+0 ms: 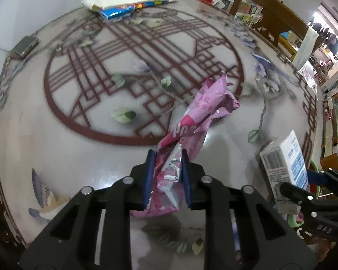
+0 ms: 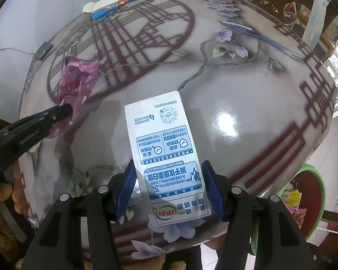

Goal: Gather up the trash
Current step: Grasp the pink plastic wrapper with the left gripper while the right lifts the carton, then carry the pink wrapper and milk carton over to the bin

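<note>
My left gripper [image 1: 166, 155] is shut on a crumpled pink wrapper [image 1: 198, 117] and holds it above the round painted table [image 1: 78, 157]. My right gripper [image 2: 167, 166] is shut on a white and blue milk carton [image 2: 164, 146], held over the table's near right edge. The carton [image 1: 284, 164] and the right gripper also show at the right in the left wrist view. The pink wrapper [image 2: 76, 83] and the left gripper show at the left in the right wrist view.
A stack of papers and a colourful booklet [image 1: 128, 2] lies at the table's far edge. A small grey device [image 1: 24, 46] with a cable sits at the far left. A green basin [image 2: 313, 193] stands on the floor below the table's right edge. Wooden chairs [image 1: 270, 13] stand beyond.
</note>
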A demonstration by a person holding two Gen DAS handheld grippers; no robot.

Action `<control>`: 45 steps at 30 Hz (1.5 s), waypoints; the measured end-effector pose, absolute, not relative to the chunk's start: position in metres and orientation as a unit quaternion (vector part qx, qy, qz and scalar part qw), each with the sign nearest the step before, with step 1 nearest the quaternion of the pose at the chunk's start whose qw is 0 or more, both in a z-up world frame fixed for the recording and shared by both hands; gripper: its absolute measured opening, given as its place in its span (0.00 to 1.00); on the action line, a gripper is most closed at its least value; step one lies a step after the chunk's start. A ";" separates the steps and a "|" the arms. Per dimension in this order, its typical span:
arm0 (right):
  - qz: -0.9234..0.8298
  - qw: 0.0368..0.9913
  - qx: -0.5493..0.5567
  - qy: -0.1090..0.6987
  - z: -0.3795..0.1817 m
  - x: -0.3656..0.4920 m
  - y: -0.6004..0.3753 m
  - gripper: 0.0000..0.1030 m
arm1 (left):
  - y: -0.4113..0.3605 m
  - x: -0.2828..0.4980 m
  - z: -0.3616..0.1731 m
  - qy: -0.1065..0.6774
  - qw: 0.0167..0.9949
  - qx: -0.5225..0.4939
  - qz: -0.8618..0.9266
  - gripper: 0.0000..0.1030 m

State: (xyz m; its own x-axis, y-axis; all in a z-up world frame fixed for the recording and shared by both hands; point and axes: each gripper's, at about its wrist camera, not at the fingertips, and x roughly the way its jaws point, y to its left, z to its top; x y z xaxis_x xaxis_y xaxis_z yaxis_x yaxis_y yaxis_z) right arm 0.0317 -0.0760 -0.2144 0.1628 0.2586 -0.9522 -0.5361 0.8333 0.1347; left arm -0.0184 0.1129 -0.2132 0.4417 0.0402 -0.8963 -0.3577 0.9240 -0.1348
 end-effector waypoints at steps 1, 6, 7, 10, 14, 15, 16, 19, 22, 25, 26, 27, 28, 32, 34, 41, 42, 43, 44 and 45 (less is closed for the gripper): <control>0.263 0.753 -0.117 0.592 -0.215 0.032 -0.076 0.55 | 0.112 -0.017 -0.213 0.515 0.836 -0.151 0.119 0.22; 0.260 0.748 -0.115 0.600 -0.218 0.031 -0.076 0.56 | 0.113 -0.012 -0.216 0.523 0.833 -0.141 0.116 0.23; 0.261 0.747 -0.114 0.601 -0.218 0.031 -0.077 0.56 | 0.113 -0.012 -0.217 0.524 0.833 -0.137 0.115 0.23; 0.259 0.748 -0.109 0.601 -0.218 0.032 -0.077 0.63 | 0.110 -0.008 -0.217 0.525 0.834 -0.126 0.111 0.26; 0.261 0.744 -0.120 0.603 -0.220 0.031 -0.075 0.63 | 0.108 -0.004 -0.217 0.523 0.836 -0.118 0.112 0.34; 0.261 0.742 -0.122 0.605 -0.222 0.031 -0.074 0.63 | 0.108 -0.003 -0.217 0.523 0.836 -0.119 0.113 0.36; 0.262 0.740 -0.122 0.607 -0.222 0.030 -0.074 0.63 | 0.107 -0.003 -0.217 0.522 0.837 -0.119 0.114 0.39; 0.265 0.738 -0.123 0.608 -0.224 0.029 -0.074 0.62 | 0.106 -0.002 -0.216 0.519 0.839 -0.117 0.116 0.46; 0.270 0.738 -0.125 0.605 -0.223 0.028 -0.073 0.53 | 0.104 0.000 -0.217 0.520 0.838 -0.116 0.114 0.46; 0.275 0.743 -0.121 0.598 -0.218 0.027 -0.074 0.53 | 0.103 0.001 -0.218 0.522 0.837 -0.116 0.114 0.46; 0.276 0.746 -0.119 0.595 -0.216 0.028 -0.075 0.53 | 0.103 0.001 -0.219 0.522 0.837 -0.116 0.113 0.46; 0.276 0.748 -0.117 0.592 -0.215 0.028 -0.075 0.53 | 0.103 0.001 -0.219 0.522 0.837 -0.116 0.113 0.46; 0.277 0.750 -0.115 0.589 -0.212 0.028 -0.076 0.53 | 0.103 0.001 -0.219 0.523 0.837 -0.116 0.112 0.45; 0.275 0.759 -0.106 0.580 -0.204 0.031 -0.079 0.53 | 0.101 0.003 -0.222 0.531 0.833 -0.115 0.105 0.19; 0.274 0.763 -0.101 0.577 -0.199 0.032 -0.081 0.53 | 0.100 0.003 -0.218 0.523 0.837 -0.122 0.103 0.17; 0.269 0.790 -0.078 0.546 -0.173 0.038 -0.091 0.53 | 0.091 0.006 -0.174 0.472 0.869 -0.117 0.091 0.16; 0.268 0.795 -0.075 0.539 -0.168 0.039 -0.093 0.53 | 0.090 0.006 -0.166 0.464 0.874 -0.117 0.089 0.16; 0.266 0.800 -0.072 0.532 -0.163 0.040 -0.095 0.53 | 0.089 0.007 -0.157 0.455 0.878 -0.116 0.088 0.16; 0.264 0.806 -0.067 0.526 -0.157 0.042 -0.098 0.53 | 0.089 0.008 -0.151 0.449 0.882 -0.116 0.086 0.16; 0.262 0.809 -0.063 0.522 -0.153 0.043 -0.101 0.53 | 0.088 0.009 -0.145 0.443 0.885 -0.116 0.085 0.16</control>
State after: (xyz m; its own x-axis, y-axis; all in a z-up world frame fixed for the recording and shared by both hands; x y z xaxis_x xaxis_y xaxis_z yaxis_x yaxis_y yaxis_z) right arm 0.0432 -0.1010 -0.1528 0.3184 0.3584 -0.8776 -0.4902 0.8546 0.1712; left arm 0.0090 0.0877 -0.1447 0.5924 0.0465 -0.8043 -0.2527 0.9587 -0.1306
